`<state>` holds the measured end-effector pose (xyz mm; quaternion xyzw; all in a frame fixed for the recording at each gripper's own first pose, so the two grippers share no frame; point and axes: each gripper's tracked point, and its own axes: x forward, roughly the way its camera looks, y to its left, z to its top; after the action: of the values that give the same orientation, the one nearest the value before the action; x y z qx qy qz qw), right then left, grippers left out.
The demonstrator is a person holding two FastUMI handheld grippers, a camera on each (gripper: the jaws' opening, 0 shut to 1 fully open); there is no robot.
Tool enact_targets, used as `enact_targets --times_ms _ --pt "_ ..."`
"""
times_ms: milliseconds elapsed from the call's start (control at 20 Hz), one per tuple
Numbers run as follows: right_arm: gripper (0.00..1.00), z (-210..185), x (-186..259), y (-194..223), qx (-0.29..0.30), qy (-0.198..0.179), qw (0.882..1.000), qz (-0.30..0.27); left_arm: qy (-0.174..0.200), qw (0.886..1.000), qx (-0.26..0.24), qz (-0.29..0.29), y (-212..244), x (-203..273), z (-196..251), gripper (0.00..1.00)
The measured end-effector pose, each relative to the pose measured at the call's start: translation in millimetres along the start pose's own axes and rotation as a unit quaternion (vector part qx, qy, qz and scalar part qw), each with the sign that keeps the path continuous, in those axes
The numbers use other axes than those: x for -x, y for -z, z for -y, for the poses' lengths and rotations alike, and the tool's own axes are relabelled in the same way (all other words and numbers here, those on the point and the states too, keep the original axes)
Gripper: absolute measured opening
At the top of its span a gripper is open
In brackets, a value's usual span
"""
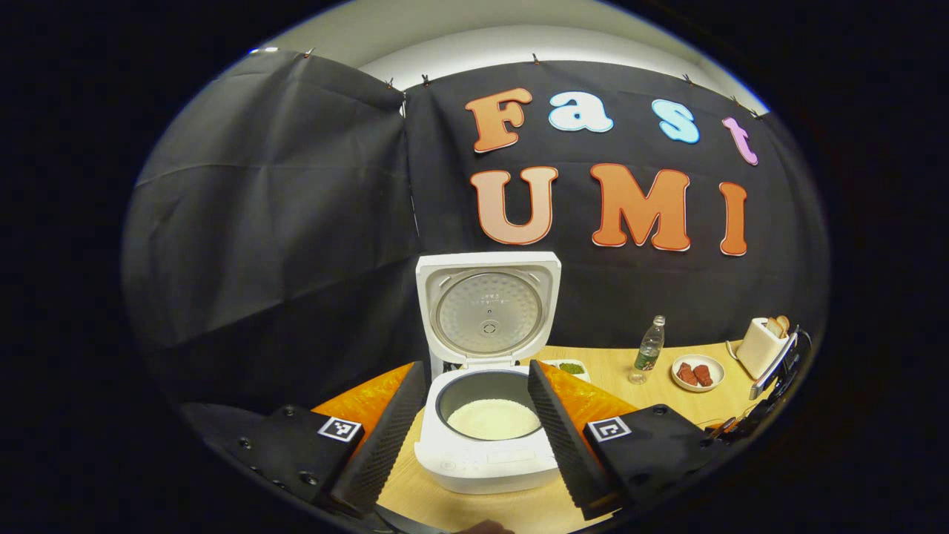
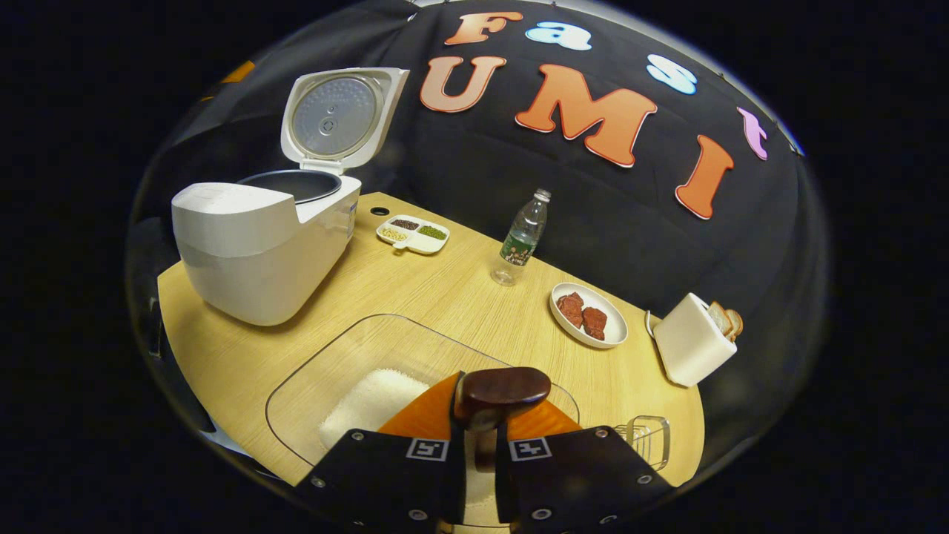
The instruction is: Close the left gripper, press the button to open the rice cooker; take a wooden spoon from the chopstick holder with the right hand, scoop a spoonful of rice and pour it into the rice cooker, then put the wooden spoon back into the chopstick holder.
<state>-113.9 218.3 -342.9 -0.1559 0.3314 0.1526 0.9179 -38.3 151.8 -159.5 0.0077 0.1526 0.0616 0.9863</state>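
Now, quick notes:
Rice cooker (image 1: 485,437): lid (image 1: 488,308) up, upright at back; inner pot has white rice (image 1: 493,419) in it; sits on wooden table (image 2: 445,297).
L gripper (image 1: 474,423): jaws wide apart, nothing between them; fingers frame the cooker body left + right, not touching it as far as I can tell.
R gripper (image 2: 478,437): jaws nearly together, clamped on wooden spoon (image 2: 503,389); spoon end sticks up just past the tips, handle runs down between the fingers.
Spoon vs jaws: held centred, dark rounded end above the clear rice container (image 2: 356,378).
Rice container: clear, low, white rice heap inside, right under R gripper, near cooker's front.
Chopstick holder (image 2: 645,437): wire rack, just right of R gripper, at table edge.
Other: water bottle (image 2: 523,237), plate w/ meat (image 2: 589,315), toaster (image 2: 689,341), small divided dish (image 2: 413,233).
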Motion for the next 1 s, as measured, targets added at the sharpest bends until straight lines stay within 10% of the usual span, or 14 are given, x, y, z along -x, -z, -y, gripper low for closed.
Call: enact_targets --times_ms 500,1000 --pt "0.15 -40 -4 -26 -0.177 -0.066 0.982 -0.004 0.019 1.000 0.003 -0.021 14 -7 6 0.96" --pt "0.16 -43 -21 -16 -0.420 -0.139 0.894 -0.076 0.010 0.999 0.004 -0.039 23 -14 -13 0.96"
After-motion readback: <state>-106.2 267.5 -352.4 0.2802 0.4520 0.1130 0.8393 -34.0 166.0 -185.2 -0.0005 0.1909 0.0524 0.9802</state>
